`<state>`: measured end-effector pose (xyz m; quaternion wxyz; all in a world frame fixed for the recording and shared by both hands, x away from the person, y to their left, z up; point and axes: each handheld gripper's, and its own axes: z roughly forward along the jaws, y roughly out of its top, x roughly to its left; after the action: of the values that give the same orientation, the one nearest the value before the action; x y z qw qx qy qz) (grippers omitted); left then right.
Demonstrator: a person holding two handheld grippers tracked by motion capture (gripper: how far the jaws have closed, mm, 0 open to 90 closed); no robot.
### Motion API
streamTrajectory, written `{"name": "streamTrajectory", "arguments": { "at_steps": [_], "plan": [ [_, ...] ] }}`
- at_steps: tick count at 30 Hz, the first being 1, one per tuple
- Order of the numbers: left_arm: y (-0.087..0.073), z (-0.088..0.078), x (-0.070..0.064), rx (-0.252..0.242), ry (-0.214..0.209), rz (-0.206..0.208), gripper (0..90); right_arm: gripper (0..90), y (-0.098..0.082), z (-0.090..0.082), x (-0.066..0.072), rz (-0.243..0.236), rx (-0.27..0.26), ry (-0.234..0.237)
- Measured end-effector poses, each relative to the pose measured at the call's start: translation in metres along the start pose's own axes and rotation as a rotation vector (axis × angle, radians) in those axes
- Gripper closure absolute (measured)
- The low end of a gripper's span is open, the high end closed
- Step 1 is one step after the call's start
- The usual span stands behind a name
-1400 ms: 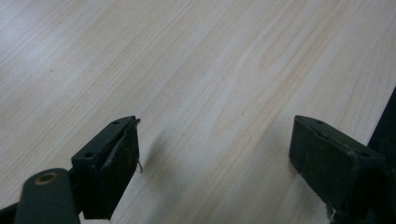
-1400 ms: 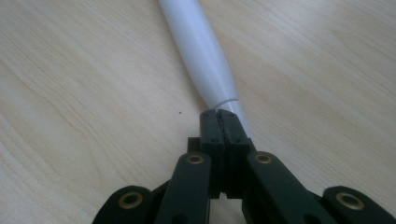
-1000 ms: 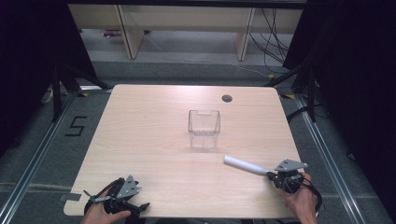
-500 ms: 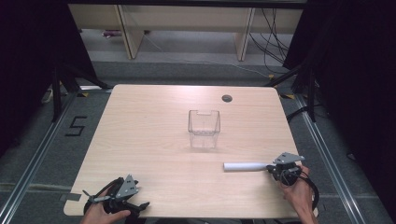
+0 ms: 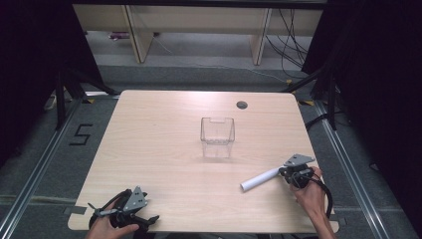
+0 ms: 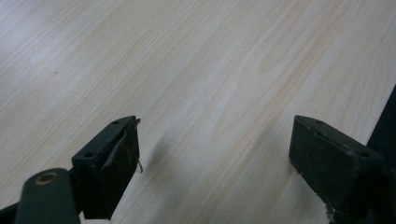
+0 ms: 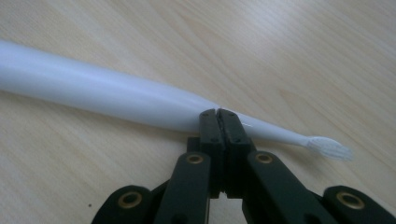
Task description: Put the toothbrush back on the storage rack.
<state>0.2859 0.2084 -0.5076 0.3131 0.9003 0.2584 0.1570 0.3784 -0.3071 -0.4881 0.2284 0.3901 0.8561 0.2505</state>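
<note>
So the right gripper (image 5: pixel 286 173) has its jaws clamped on the white plastic electric toothbrush (image 5: pixel 260 179) at the desk's (image 5: pixel 164 149) near right, left gripper (image 6: pixel 217 154) idle and wide open, drop into the clear plastic square cup (image 5: pixel 217 137) probably still to do.

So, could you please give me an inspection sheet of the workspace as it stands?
Surface: light wooden table with a round grommet hole near its far edge.
Job's things: white electric toothbrush, its bristle head past the claw; clear plastic box at mid-table, looks empty.
Clutter: nothing seen.
Grippers: right claw shut on the toothbrush's thin neck; left claw open over bare wood near the front edge.
Cables: a black cable loops from the right claw; loose cables on the floor behind.
Surroundings: grey floor with a "5" marking, wooden furniture legs beyond.
</note>
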Motion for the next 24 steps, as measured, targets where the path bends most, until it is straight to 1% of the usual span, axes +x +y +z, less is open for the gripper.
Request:
{"name": "streamTrajectory", "arguments": {
  "at_steps": [1, 2, 3, 6, 7, 8, 10, 11, 12, 14, 15, 16, 17, 18, 19, 20, 21, 22, 23, 24],
  "plan": [
    [0.0, 0.0, 0.0, 0.001, -0.002, 0.0, 15.8, 89.5, 0.004, 0.003, 0.002, -0.01, 0.006, 0.003],
    [0.0, 0.0, 0.0, 0.001, -0.003, 0.0, 15.7, 89.5, 0.006, 0.005, 0.003, -0.004, 0.006, -0.003],
    [0.0, 0.0, 0.0, 0.001, -0.002, 0.0, 15.8, 89.5, 0.008, 0.005, 0.002, -0.022, 0.009, 0.002],
    [0.0, 0.0, 0.0, 0.001, -0.002, 0.001, 15.7, 89.4, 0.012, 0.008, 0.005, -0.014, 0.007, 0.003],
    [0.0, 0.0, 0.0, 0.0, -0.003, 0.0, 15.8, 89.3, 0.016, 0.01, 0.006, -0.012, 0.019, 0.004],
    [0.0, 0.0, 0.0, 0.001, -0.003, 0.0, 15.7, 89.1, 0.017, 0.013, 0.004, -0.042, 0.01, 0.004],
    [0.0, 0.0, 0.0, 0.0, -0.003, 0.0, 15.7, 89.1, 0.019, 0.013, 0.006, -0.033, 0.014, 0.005],
    [0.0, 0.0, 0.0, 0.0, -0.003, 0.0, 15.7, 88.9, 0.023, 0.015, 0.006, -0.05, 0.011, 0.005],
    [0.0, 0.0, 0.0, 0.0, -0.003, 0.0, 15.8, 88.7, 0.026, 0.016, 0.008, -0.04, 0.016, 0.007],
    [0.0, 0.0, 0.0, -0.001, -0.003, 0.001, 15.7, 88.6, 0.028, 0.018, 0.009, -0.045, 0.018, 0.013],
    [0.0, 0.0, 0.0, -0.001, -0.001, 0.001, 15.8, 87.9, 0.031, 0.022, 0.01, -0.063, 0.02, 0.007],
    [0.0, 0.0, -0.001, -0.001, -0.002, -0.001, 15.7, 87.6, 0.032, 0.023, 0.011, -0.055, 0.022, 0.014],
    [0.0, 0.0, 0.0, -0.001, -0.001, 0.0, 15.7, 87.3, 0.033, 0.024, 0.011, -0.058, 0.018, 0.016],
    [0.0, 0.0, 0.0, -0.001, -0.001, 0.0, 15.7, 86.5, 0.034, 0.024, 0.012, -0.044, 0.024, 0.023],
    [0.0, 0.0, 0.0, -0.001, -0.003, 0.003, 15.7, 85.6, 0.035, 0.026, 0.012, -0.06, 0.021, 0.024],
    [0.0, 0.0, 0.0, -0.001, -0.003, 0.003, 15.7, 85.5, 0.036, 0.026, 0.011, -0.064, 0.022, 0.024],
    [0.0, 0.0, -0.001, -0.001, -0.002, 0.001, 15.7, 85.5, 0.036, 0.026, 0.011, -0.064, 0.022, 0.024],
    [0.0, 0.0, -0.001, -0.001, -0.003, 0.004, 15.7, 85.4, 0.036, 0.027, 0.01, -0.05, 0.022, 0.03],
    [0.0, 0.0, -0.001, -0.001, -0.003, 0.004, 15.7, 85.4, 0.036, 0.027, 0.009, -0.061, 0.017, 0.03],
    [0.0, 0.0, -0.001, -0.001, -0.003, 0.004, 15.7, 85.4, 0.036, 0.027, 0.009, -0.061, 0.017, 0.03]
  ]
}}
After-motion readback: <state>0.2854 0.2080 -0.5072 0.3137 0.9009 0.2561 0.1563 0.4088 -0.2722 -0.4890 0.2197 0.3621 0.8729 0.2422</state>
